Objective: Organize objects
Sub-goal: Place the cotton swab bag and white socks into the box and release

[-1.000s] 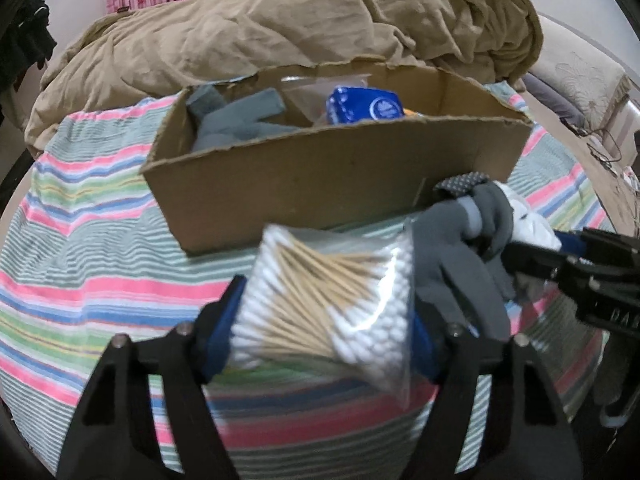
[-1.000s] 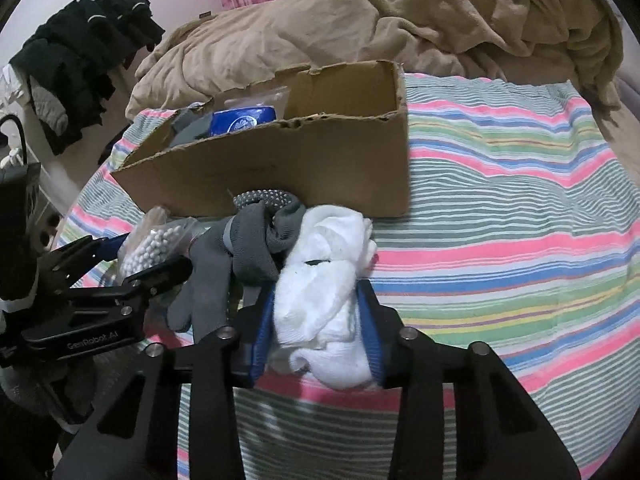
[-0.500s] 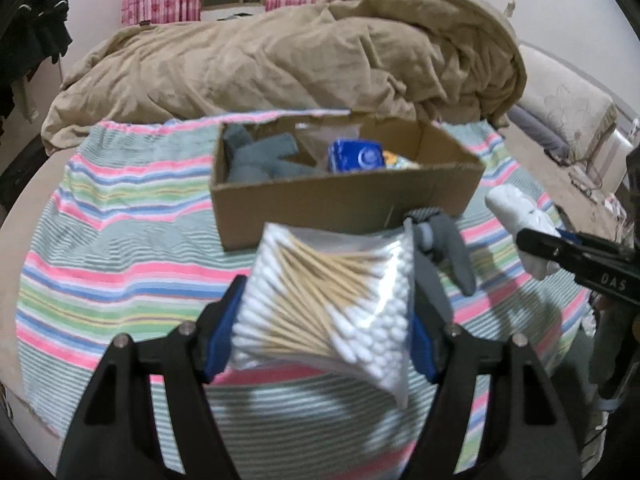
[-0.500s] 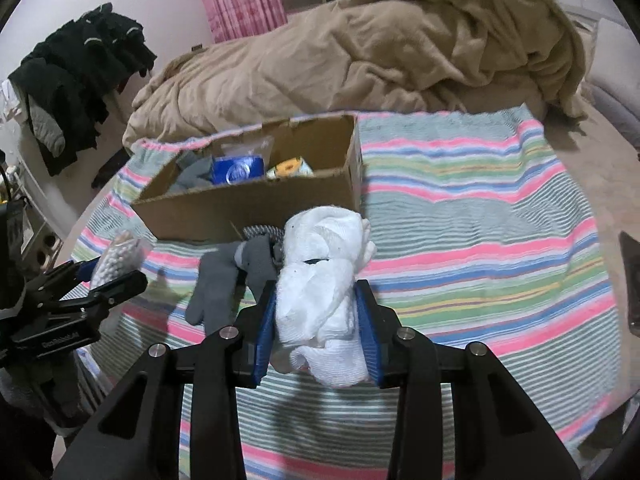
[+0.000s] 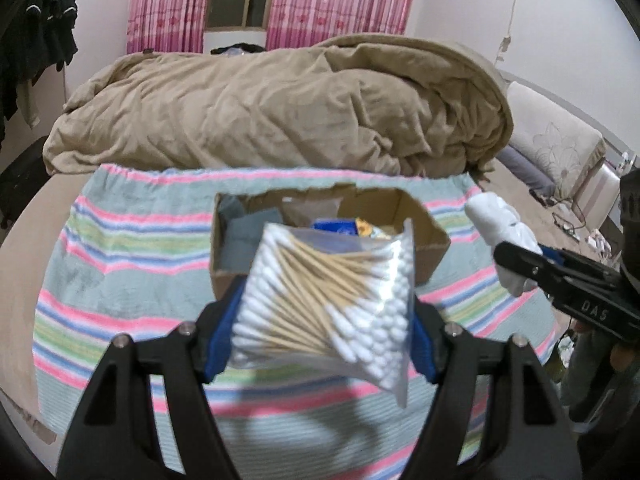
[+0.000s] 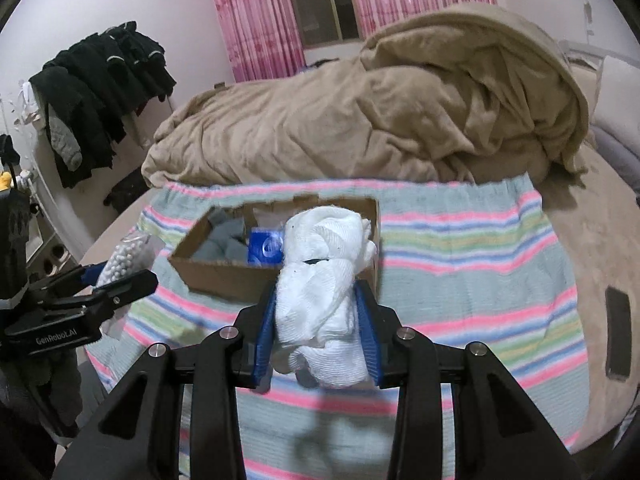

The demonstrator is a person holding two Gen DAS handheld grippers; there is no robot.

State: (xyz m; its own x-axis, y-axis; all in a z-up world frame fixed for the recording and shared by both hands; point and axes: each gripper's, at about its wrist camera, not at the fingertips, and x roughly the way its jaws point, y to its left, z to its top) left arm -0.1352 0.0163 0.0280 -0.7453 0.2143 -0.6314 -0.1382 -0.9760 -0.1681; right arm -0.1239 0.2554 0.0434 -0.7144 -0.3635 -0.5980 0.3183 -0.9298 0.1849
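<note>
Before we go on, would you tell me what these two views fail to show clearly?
- Box contents: left view, the swab bag covers most; right view, the white cloth covers part.
- Blue packet label: blurred, unreadable.
- Dark flat thing on the bed: right view, too small to identify.

White lettering "GenRobot.AI" runs along the black plastic body of the left tongs, seen at the left edge of the right wrist view. In the left wrist view the black plastic body of the right tongs carries pale letters that read "DAS", the only part of its marking in view. The blue printed packet inside the brown cardboard box bears a white design too blurred to read.
</note>
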